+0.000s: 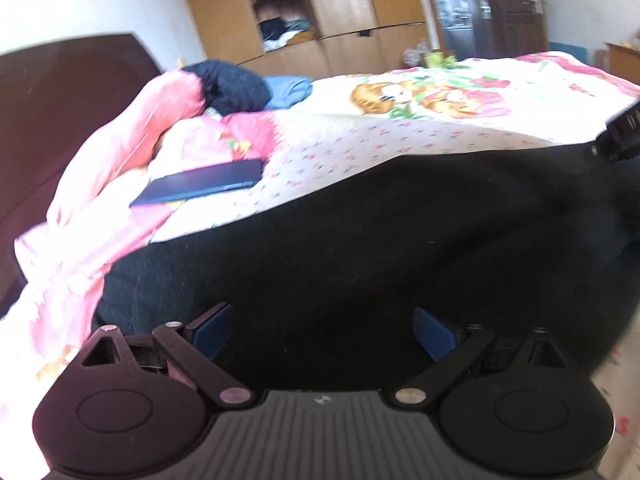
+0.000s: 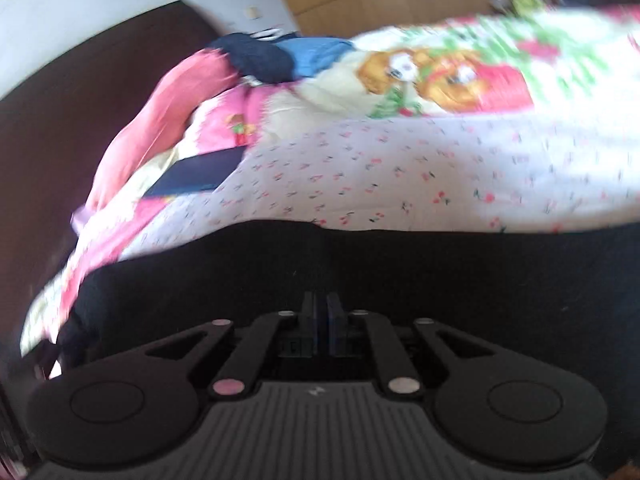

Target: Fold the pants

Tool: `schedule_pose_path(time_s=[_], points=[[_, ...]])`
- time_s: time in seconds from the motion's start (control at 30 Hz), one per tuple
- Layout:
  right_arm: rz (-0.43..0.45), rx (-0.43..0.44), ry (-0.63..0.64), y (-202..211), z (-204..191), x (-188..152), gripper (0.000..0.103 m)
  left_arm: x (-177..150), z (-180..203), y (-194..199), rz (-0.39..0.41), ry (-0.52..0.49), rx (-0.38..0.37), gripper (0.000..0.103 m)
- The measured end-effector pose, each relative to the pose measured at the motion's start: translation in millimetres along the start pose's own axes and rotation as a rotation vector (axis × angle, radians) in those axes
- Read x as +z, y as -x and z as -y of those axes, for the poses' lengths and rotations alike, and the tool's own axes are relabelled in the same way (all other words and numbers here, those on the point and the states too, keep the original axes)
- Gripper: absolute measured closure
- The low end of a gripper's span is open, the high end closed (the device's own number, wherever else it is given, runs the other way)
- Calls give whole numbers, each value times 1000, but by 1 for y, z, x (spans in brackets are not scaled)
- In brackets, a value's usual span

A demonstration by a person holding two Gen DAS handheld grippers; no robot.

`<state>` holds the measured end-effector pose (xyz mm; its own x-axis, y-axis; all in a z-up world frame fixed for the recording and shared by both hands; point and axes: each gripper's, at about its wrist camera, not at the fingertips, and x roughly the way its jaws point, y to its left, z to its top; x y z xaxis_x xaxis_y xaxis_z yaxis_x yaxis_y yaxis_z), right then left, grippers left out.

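Note:
Black pants [image 1: 360,240] lie spread across the near part of a bed with a cherry-print sheet [image 1: 360,140]. My left gripper [image 1: 320,312] hovers just above the dark cloth, jaws open wide and nothing between its blue pads [image 1: 212,332]. In the right wrist view the pants [image 2: 440,280] fill the lower half. My right gripper [image 2: 322,300] is over them with its fingers almost together, only a thin slit between them. I see no cloth in that slit. The right wrist view is blurred.
A flat dark blue object [image 1: 204,188] lies on the sheet left of the pants, beside a bunched pink quilt [image 1: 132,140]. Navy and blue clothes [image 1: 248,88] are piled near the dark headboard [image 1: 48,120]. Wooden wardrobes [image 1: 340,8] stand behind the bed.

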<state>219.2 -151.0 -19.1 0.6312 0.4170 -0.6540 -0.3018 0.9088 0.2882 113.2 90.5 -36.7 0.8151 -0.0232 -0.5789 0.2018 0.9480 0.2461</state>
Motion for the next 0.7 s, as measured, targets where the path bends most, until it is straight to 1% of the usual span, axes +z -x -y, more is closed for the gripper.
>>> schedule_pose_path(time_s=[0.07, 0.17, 0.2, 0.27, 0.37, 0.43, 0.47, 0.5, 0.53, 0.57, 0.63, 0.7], points=[[-33, 9, 101, 12, -8, -16, 92, -5, 4, 14, 23, -39, -24, 0], [-58, -16, 253, 17, -23, -40, 92, -14, 15, 26, 28, -118, -55, 0], [-60, -16, 300, 16, -28, -47, 92, -17, 19, 27, 22, -143, -70, 0], [-99, -6, 395, 7, -37, -59, 91, -20, 28, 27, 3, -191, -108, 0], [-132, -26, 553, -7, -49, -73, 88, -17, 42, 16, -5, -276, -132, 1], [-116, -33, 648, -8, -54, -80, 88, -17, 53, 11, -7, -322, -135, 10], [-116, -33, 670, -7, -54, -81, 87, -16, 56, 8, -5, -335, -140, 12], [-113, -39, 684, -7, -53, -83, 85, -15, 58, 5, -1, -344, -143, 15], [-110, -48, 689, -8, -51, -83, 79, -14, 61, 3, 4, -347, -142, 18], [-110, -54, 691, -8, -49, -83, 76, -12, 63, 1, 7, -345, -136, 20], [-102, -72, 684, -7, -49, -82, 76, -8, 64, 0, 10, -335, -132, 31], [-75, -108, 696, -5, -50, -84, 77, -5, 61, 1, 20, -329, -148, 37]])
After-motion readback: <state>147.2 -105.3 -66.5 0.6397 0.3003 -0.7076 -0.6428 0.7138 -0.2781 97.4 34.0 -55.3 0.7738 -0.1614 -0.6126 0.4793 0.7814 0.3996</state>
